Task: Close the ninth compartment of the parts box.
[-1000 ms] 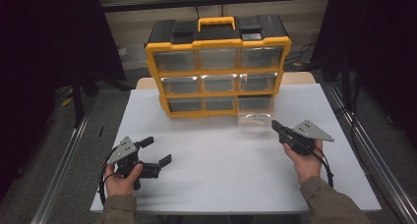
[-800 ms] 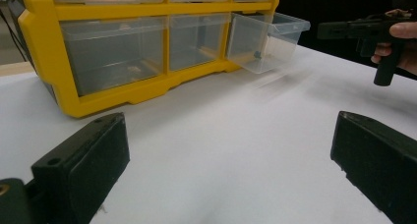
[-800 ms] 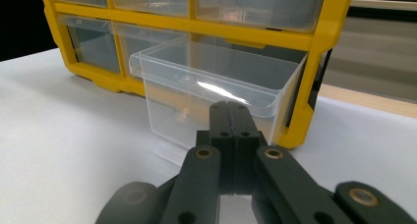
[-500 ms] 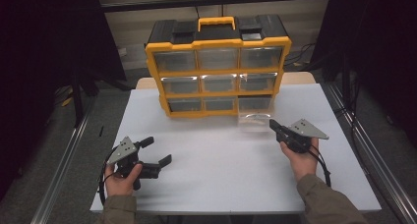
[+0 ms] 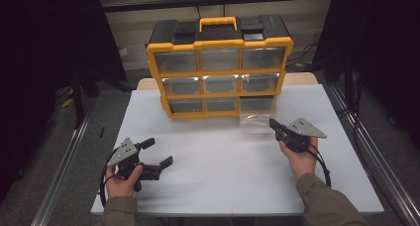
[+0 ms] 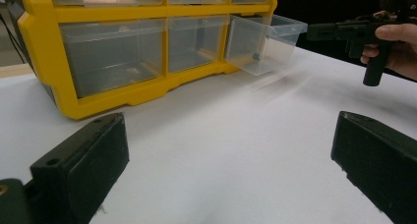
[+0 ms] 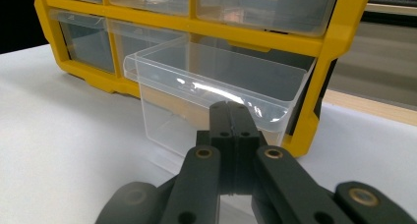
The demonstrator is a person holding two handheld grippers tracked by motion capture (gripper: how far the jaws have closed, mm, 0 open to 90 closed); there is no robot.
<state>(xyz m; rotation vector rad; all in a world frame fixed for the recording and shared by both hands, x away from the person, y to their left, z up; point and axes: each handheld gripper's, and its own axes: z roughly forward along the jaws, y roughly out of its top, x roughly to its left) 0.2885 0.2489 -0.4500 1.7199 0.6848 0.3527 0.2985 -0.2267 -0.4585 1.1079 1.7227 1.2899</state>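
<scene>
The left gripper (image 5: 159,152) rests with its jaws spread wide over bare white table (image 5: 223,171), with free room all around. Farther off, the right gripper (image 7: 230,112), jaws pressed together, meets the front lip of the clear drawer (image 7: 211,94), which is pulled out of the bottom right slot of the yellow organizer (image 5: 220,67). No readable writing.

White table (image 5: 213,156), metal rails (image 5: 64,161) along both its sides, dark surroundings, pale panelled wall (image 5: 133,28) behind.
</scene>
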